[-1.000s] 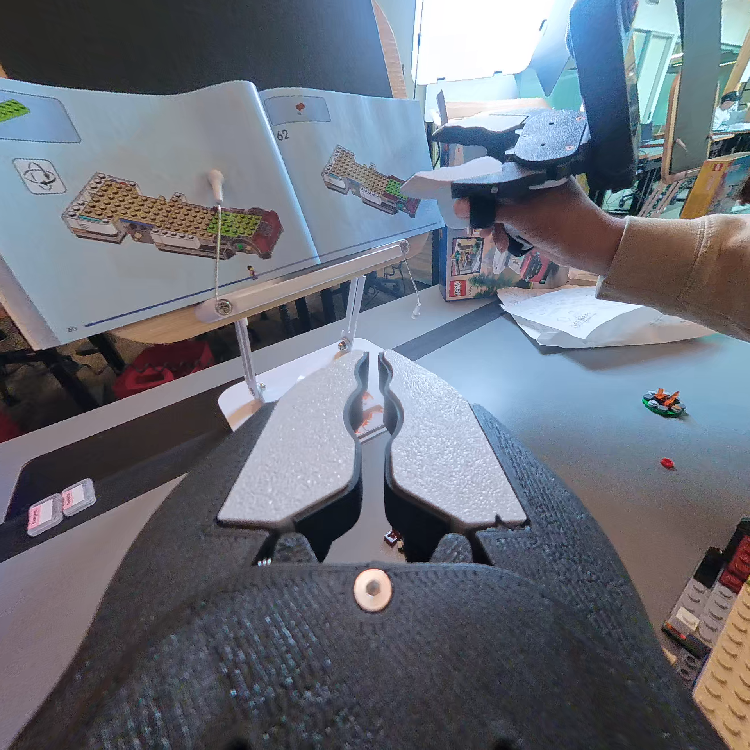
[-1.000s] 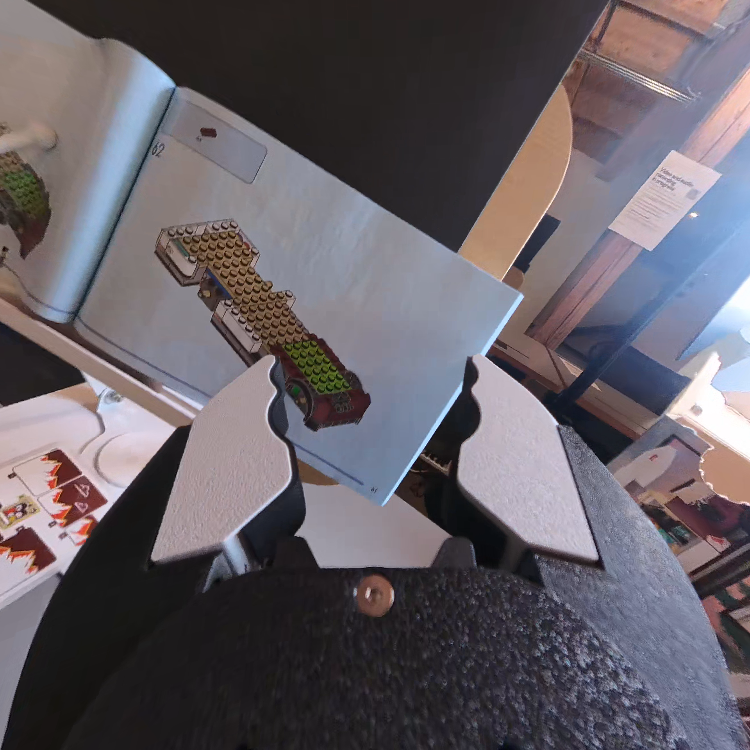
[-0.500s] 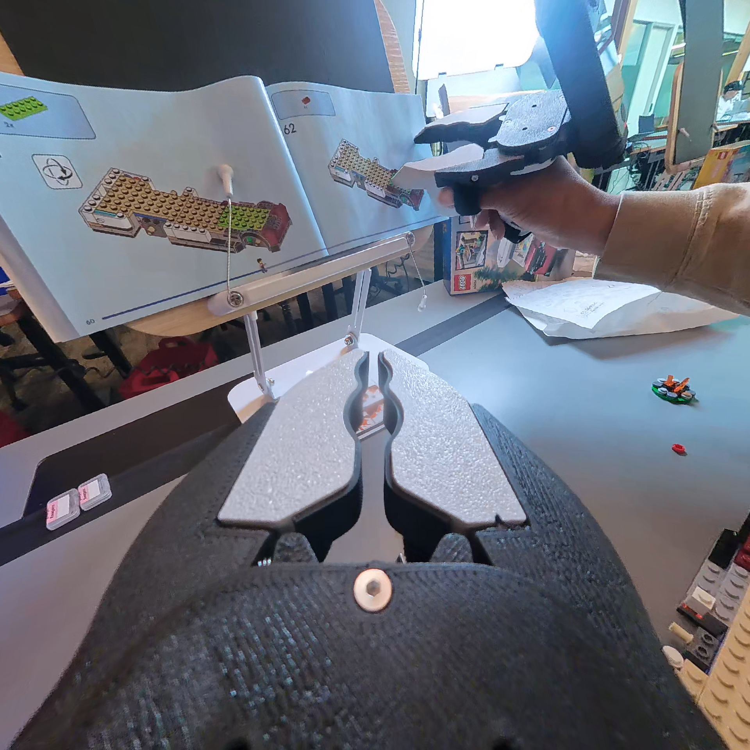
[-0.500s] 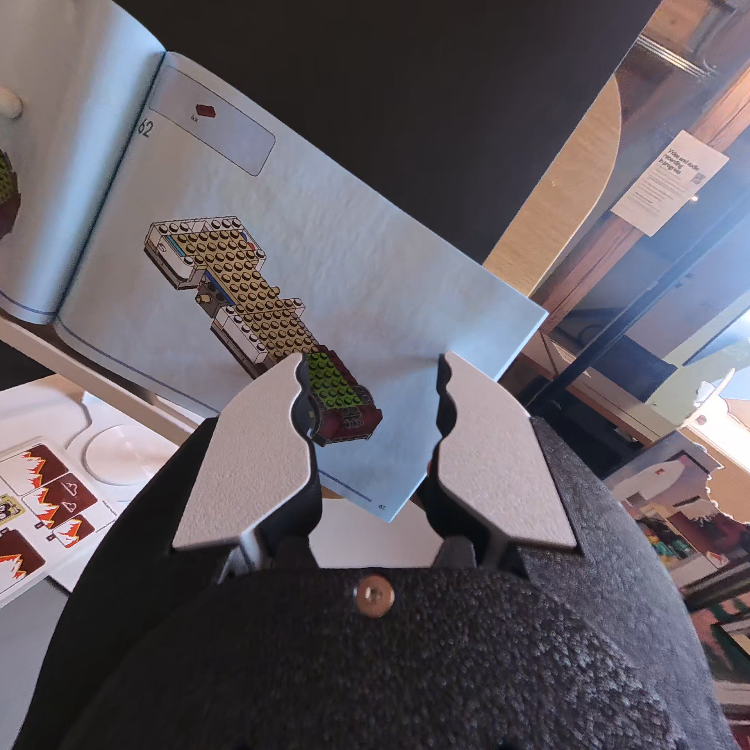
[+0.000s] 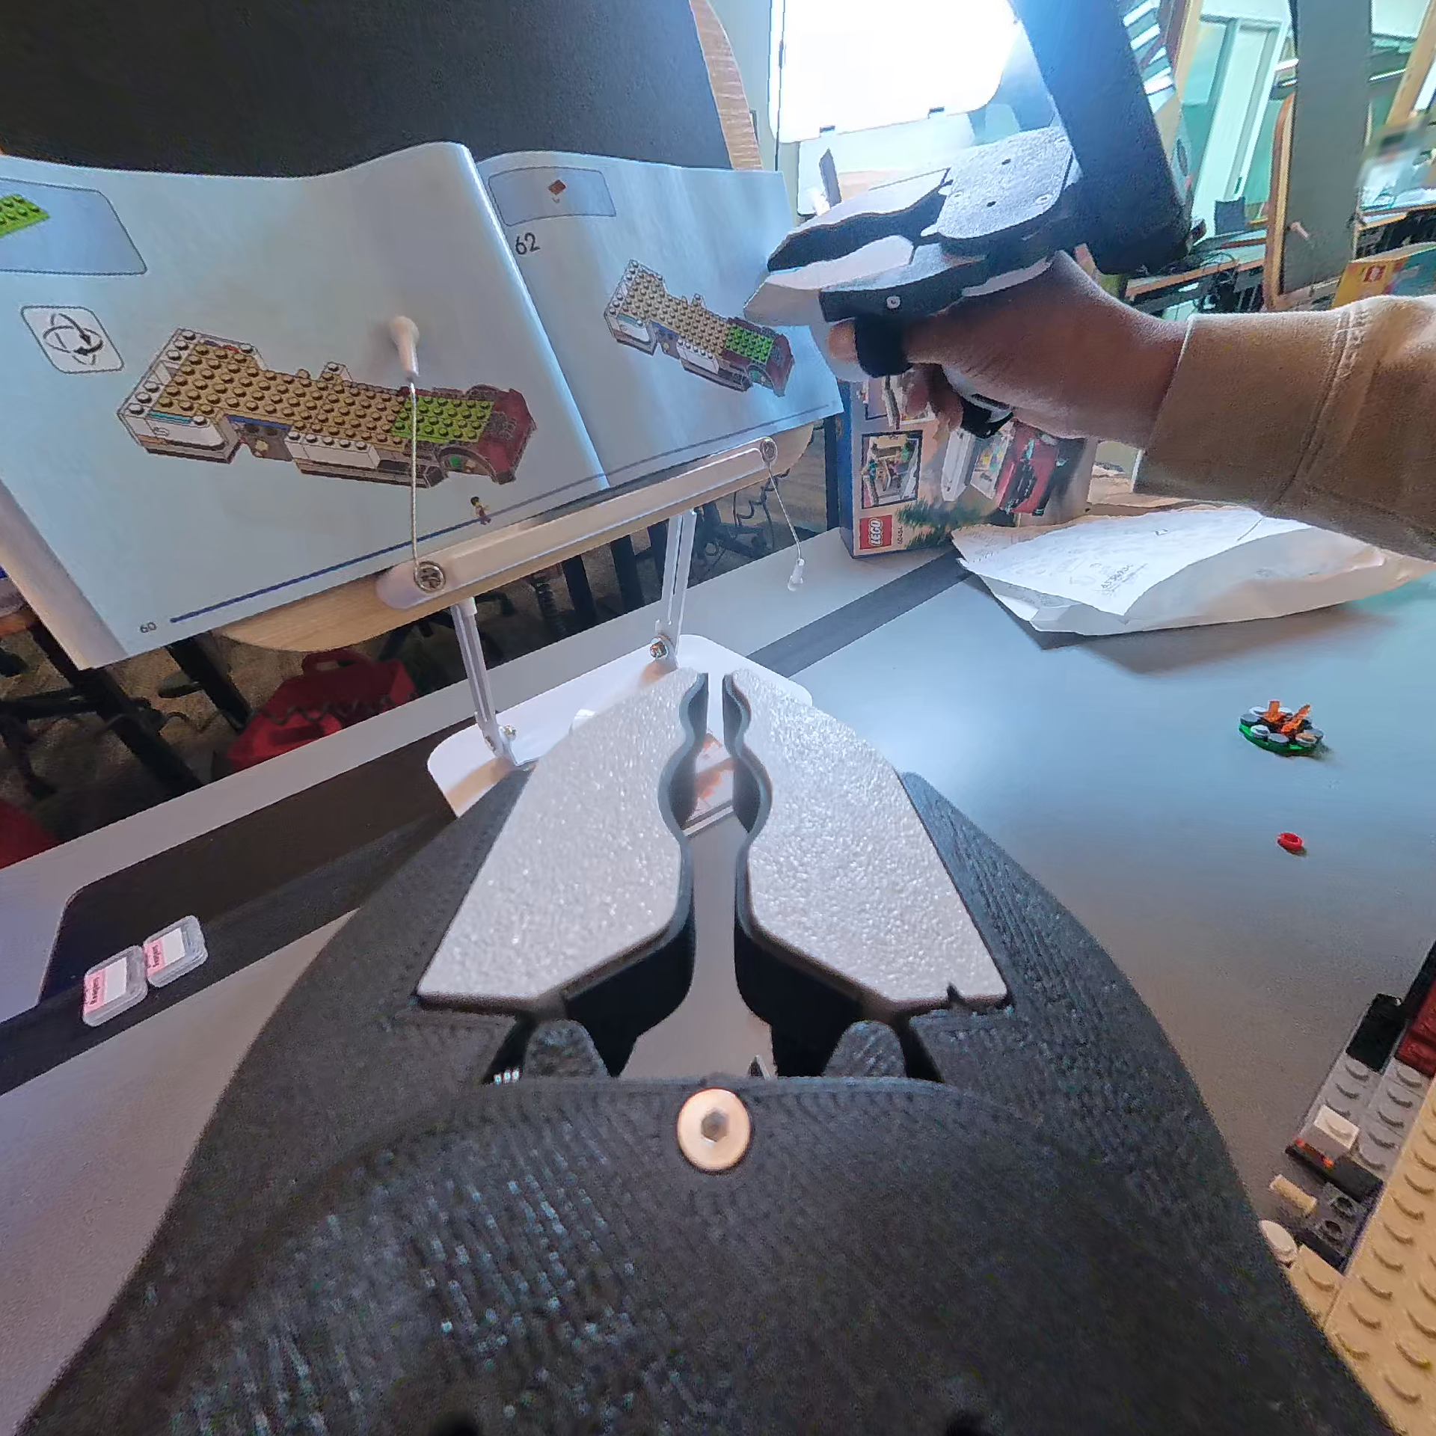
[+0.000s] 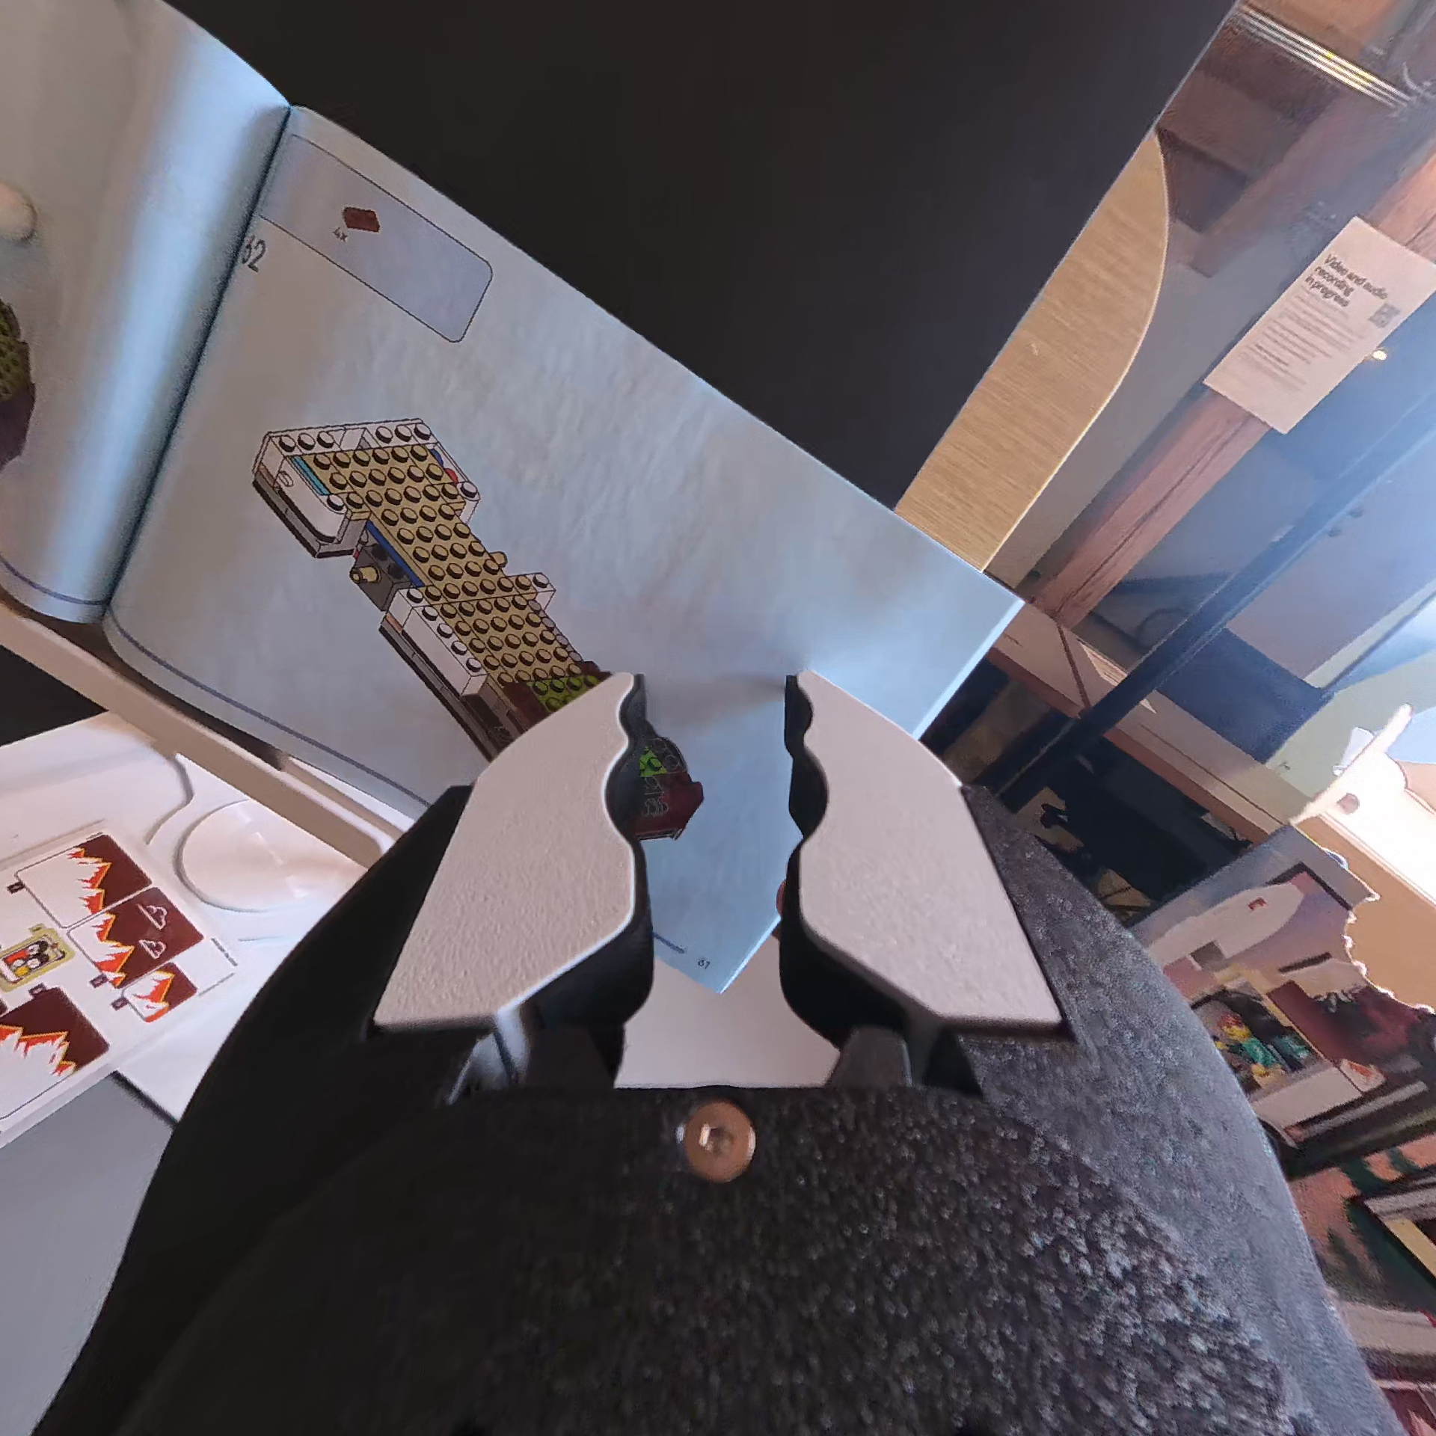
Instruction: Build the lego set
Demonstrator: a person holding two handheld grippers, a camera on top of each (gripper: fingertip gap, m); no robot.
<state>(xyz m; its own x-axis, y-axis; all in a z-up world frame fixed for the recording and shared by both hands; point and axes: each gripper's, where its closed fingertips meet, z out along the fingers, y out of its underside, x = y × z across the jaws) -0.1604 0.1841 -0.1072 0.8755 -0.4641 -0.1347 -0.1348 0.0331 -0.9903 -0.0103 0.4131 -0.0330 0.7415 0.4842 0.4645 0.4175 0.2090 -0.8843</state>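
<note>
**Right tongs around the booklet's page edge**

The open instruction booklet (image 5: 311, 326) fills my left view's upper left, propped on a white stand (image 5: 575, 528). My right gripper (image 6: 711, 699) sits at its right page, jaws apart, not yet pinching the paper. My left gripper (image 5: 715, 684), lower centre, is closed on nothing.

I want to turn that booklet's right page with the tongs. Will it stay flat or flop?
The right page will probably flop: it looks like thin paper. Its outer corner overhangs the stand's ledge unsupported, so it may curl. Pinched hard, it might crease.
</note>
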